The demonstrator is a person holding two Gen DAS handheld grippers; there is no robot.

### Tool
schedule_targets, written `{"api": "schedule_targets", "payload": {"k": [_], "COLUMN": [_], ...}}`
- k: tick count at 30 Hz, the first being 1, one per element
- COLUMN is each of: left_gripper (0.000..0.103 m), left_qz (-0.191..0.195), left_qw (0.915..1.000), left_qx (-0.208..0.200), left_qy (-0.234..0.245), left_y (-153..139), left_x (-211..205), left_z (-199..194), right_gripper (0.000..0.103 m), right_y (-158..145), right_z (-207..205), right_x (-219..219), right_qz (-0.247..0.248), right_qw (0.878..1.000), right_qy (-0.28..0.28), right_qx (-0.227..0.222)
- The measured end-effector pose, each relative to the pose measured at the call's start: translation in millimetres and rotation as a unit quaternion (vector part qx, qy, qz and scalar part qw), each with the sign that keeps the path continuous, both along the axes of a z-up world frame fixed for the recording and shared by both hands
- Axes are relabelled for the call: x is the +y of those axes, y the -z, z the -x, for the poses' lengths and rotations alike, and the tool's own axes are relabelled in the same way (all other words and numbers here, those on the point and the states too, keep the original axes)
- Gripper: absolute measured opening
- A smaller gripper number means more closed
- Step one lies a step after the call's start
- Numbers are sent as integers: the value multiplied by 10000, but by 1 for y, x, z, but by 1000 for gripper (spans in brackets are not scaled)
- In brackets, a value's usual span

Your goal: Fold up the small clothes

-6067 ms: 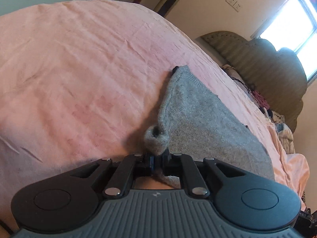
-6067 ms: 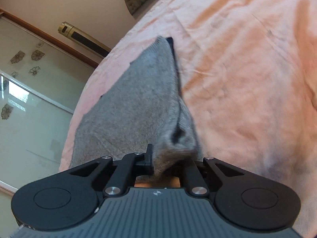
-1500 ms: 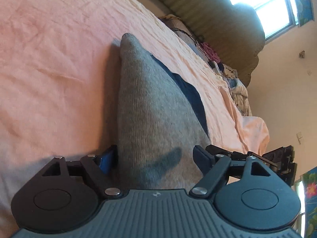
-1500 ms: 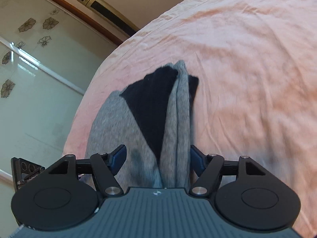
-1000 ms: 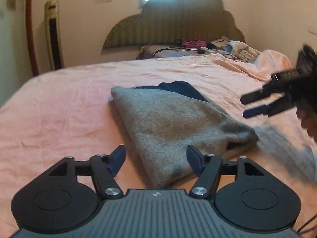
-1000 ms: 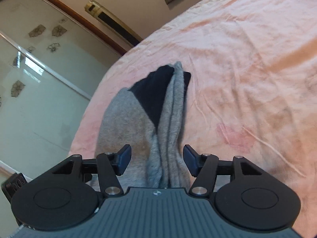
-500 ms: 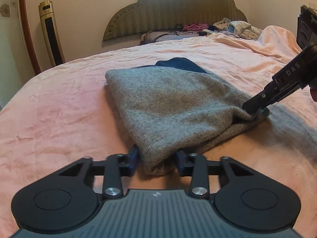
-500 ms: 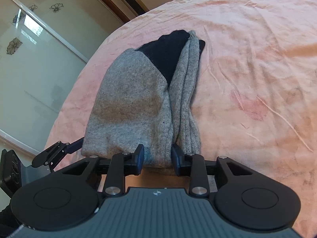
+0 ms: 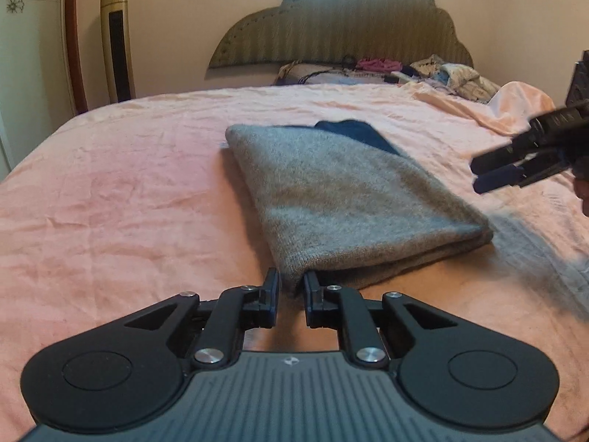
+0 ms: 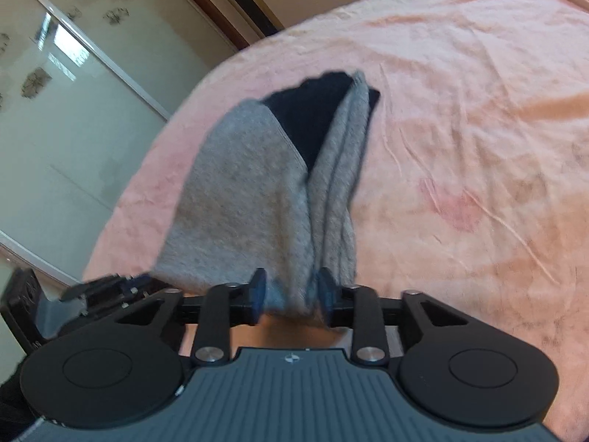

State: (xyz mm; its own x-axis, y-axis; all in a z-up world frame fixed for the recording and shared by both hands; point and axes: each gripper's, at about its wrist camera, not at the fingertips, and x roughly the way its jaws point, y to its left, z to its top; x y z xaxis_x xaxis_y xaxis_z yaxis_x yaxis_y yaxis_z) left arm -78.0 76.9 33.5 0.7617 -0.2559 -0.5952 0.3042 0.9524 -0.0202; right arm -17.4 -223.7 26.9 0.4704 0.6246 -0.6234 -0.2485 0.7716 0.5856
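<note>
A folded grey knit garment [image 9: 349,199] with a navy part [image 9: 360,132] at its far end lies flat on the pink bed sheet [image 9: 129,184]. My left gripper [image 9: 292,287] is closing, its jaws narrow, and pinches the garment's near corner. My right gripper [image 9: 489,175] hangs in the air to the right of the garment, apart from it. In the right wrist view the garment [image 10: 250,191] runs away from the right gripper [image 10: 291,291]. Its jaws are opening and the garment's near end shows between them, blurred and not pressed. The left gripper [image 10: 121,283] sits at the garment's left corner.
A padded headboard [image 9: 331,25] stands at the far end, with a pile of clothes and cables [image 9: 441,70] below it. A tall tower fan [image 9: 116,37] stands by the wall on the left. A frosted glass sliding door [image 10: 55,129] runs along the bed's side.
My left jaws have narrowed onto the garment's near corner. My right gripper has come off the garment's right corner, pulled back to the right, and its jaws have widened.
</note>
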Motion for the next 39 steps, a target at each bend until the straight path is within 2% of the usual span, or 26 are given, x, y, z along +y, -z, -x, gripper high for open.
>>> {"api": "schedule_targets", "payload": {"k": [1, 3, 4, 5, 8, 10, 11, 12, 13, 14, 16, 19, 21, 23, 25, 26, 28, 30, 32, 33, 34, 35, 36, 37, 38, 39], "left_gripper": [16, 39, 64, 75, 75, 75, 75, 75, 75, 75, 76, 78, 78, 79, 79, 79, 79, 79, 79, 79, 79, 80, 80, 81, 81, 81], "left_qz": [92, 228, 220, 221, 136, 6, 77, 195, 296, 396, 543, 525, 505, 506, 478, 457, 437, 432, 439, 447, 451, 449, 449, 458, 470, 476], "left_qw": [9998, 9987, 9983, 9980, 9987, 9991, 9991, 9989, 9987, 9983, 9977, 9978, 9979, 9979, 9980, 9981, 9982, 9983, 9984, 9983, 9983, 9983, 9983, 9982, 9982, 9981], "left_qx": [-174, -416, -474, -518, -138, 33, 38, 78, 106, 117, 145, 158, 155, 155, 153, 150, 147, 144, 141, 142, 140, 139, 142, 145, 147, 146], "left_qy": [75, 209, 253, 288, 473, 422, 426, 416, 407, 406, 374, 382, 383, 377, 378, 379, 371, 356, 342, 336, 337, 338, 343, 353, 355, 354], "left_y": [-5, -11, -10, -7, 13, 27, 26, 26, 28, 28, 28, 28, 29, 29, 29, 29, 29, 29, 30, 29, 29, 30, 29, 30, 29, 29], "left_x": [-1, -9, -17, -23, -43, -47, -45, -42, -38, -35, -32, -33, -33, -33, -34, -35, -35, -35, -35, -35, -35, -35, -34, -34, -34, -33], "left_z": [4, 4, 0, -4, -23, -31, -32, -33, -34, -34, -36, -39, -39, -39, -39, -37, -37, -37, -36, -36, -37, -37, -37, -37, -37, -37], "right_gripper": [60, 60, 60, 60, 60, 55, 54, 46, 28, 21, 4, 0, 1, 16, 17, 22, 53, 59, 50, 43, 40, 35, 25, 10, 1, 0], "right_y": [-8, -21, -23, -23, -5, 7, 13, 19, 24, 24, 21, 36, 31, 9, -13, -24, -31, -23, 2, 10, 15, 17, 17, 16, 14, 11], "right_z": [-3, -23, -38, -54, -107, -130, -138, -143, -146, -143, -137, -136, -132, -121, -113, -113, -117, -127, -140, -139, -139, -142, -144, -145, -142, -141], "right_x": [-5, -12, -14, -14, -6, 8, 17, 27, 33, 35, 28, 6, 6, 12, 31, 46, 72, 95, 108, 104, 95, 83, 76, 73, 73, 71], "right_qz": [-174, -419, -494, -595, -936, -798, -611, -251, 44, 216, 205, 324, 239, 101, 110, 232, 459, 819, 1377, 1435, 1277, 981, 877, 987, 1236, 1243], "right_qw": [9997, 9982, 9972, 9964, 9926, 9927, 9941, 9956, 9962, 9968, 9980, 9958, 9960, 9957, 9950, 9949, 9943, 9930, 9894, 9871, 9880, 9932, 9951, 9942, 9915, 9915], "right_qy": [85, 324, 464, 549, 730, 751, 695, 653, 633, 599, 526, 759, 829, 895, 742, 529, 200, -63, -207, -299, -357, -194, -80, -56, 25, 80], "right_qx": [-148, -298, -315, -265, 266, 502, 574, 624, 604, 477, 276, 383, 238, -193, -655, -824, -938, -846, -410, -650, -788, -601, -450, -421, -413, -372]}}
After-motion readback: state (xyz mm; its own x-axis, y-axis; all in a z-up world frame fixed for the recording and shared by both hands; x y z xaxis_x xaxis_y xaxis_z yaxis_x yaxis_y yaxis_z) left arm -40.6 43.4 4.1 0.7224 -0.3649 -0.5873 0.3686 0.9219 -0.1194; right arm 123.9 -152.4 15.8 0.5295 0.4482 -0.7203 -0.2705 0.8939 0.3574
